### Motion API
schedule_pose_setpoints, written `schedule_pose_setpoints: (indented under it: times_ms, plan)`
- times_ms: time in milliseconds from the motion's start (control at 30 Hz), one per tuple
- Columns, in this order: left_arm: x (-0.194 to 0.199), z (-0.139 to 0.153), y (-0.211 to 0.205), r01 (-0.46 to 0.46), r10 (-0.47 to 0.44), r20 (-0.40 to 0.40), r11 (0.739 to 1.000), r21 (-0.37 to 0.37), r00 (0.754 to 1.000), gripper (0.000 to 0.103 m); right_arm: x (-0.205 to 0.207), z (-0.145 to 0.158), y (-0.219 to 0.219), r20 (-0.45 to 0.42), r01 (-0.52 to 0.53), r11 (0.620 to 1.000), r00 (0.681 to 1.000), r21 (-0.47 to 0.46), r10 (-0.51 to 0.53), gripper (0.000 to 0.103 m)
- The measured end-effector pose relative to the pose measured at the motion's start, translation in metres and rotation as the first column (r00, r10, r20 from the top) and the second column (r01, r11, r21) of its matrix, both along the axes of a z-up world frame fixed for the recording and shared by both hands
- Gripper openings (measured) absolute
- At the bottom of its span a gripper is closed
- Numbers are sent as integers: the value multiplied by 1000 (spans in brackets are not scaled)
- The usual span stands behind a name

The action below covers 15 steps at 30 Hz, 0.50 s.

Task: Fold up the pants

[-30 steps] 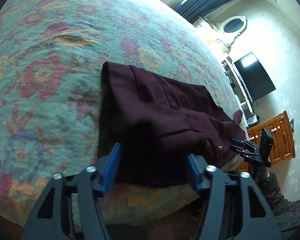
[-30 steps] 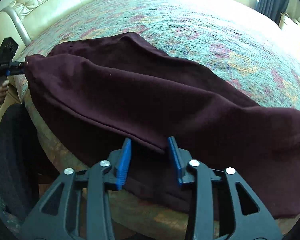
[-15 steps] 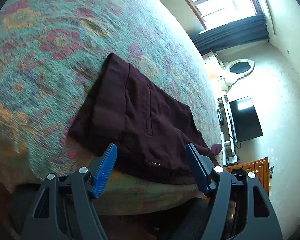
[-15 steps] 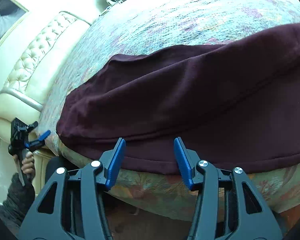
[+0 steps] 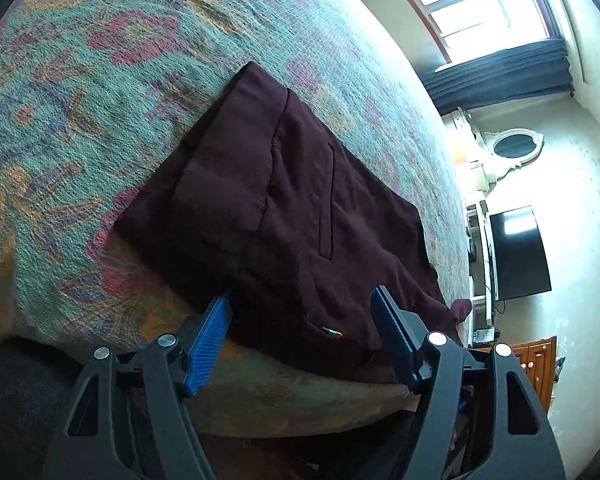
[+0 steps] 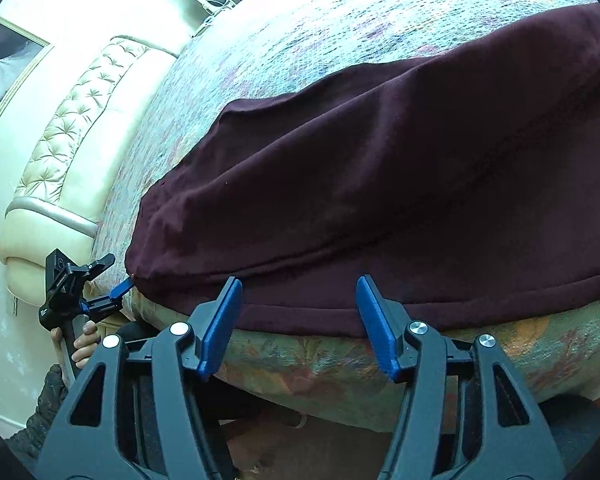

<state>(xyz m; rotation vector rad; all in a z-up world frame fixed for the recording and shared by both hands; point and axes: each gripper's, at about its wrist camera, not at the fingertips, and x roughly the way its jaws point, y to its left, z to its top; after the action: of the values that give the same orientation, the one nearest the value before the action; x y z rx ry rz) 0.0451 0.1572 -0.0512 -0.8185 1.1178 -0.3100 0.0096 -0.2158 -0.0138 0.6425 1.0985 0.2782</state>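
Dark maroon pants (image 5: 300,208) lie flat on the floral bedspread (image 5: 100,80), reaching to the bed's near edge. A pocket slit faces up, and a small orange-tipped tag (image 5: 333,332) sits near the hem. My left gripper (image 5: 300,294) is open at that edge, with cloth lying loose between its blue pads (image 5: 210,336). In the right wrist view the pants (image 6: 380,180) drape over the edge. The right gripper (image 6: 299,280) is opening; the hem lies between its pads, unpressed. At far left, the left gripper (image 6: 112,276), held by a hand (image 6: 82,338), is beside the pants' corner.
A cream tufted headboard (image 6: 72,128) and a framed picture (image 6: 8,68) are at the left. On the far side are a window (image 5: 488,4), dark curtain (image 5: 500,72), oval mirror (image 5: 516,146), TV (image 5: 516,252) and wooden cabinet (image 5: 536,368). The bed edge drops away just below both grippers.
The bunched, lifted cloth has settled flat on the bed. The right jaws have widened off the fold they straddled. Both views have rolled, and both grippers sit lower at the bed edge.
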Motion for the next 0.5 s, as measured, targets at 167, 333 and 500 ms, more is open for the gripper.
schedule_pose_setpoints:
  times_ms: [167, 333, 500]
  plan:
    - [1, -5, 13, -63, 62, -12, 997, -36, 998, 70, -2, -4, -6, -15, 41, 998, 999, 48, -40, 62]
    - [9, -13, 10, -101, 101, -44, 995, -2, 994, 69, -4, -9, -14, -53, 120, 985, 992, 126, -114, 62]
    - [13, 0, 1, -91, 96, -25, 982, 166, 995, 34, -2, -12, -22, -89, 219, 958, 975, 184, -206, 62]
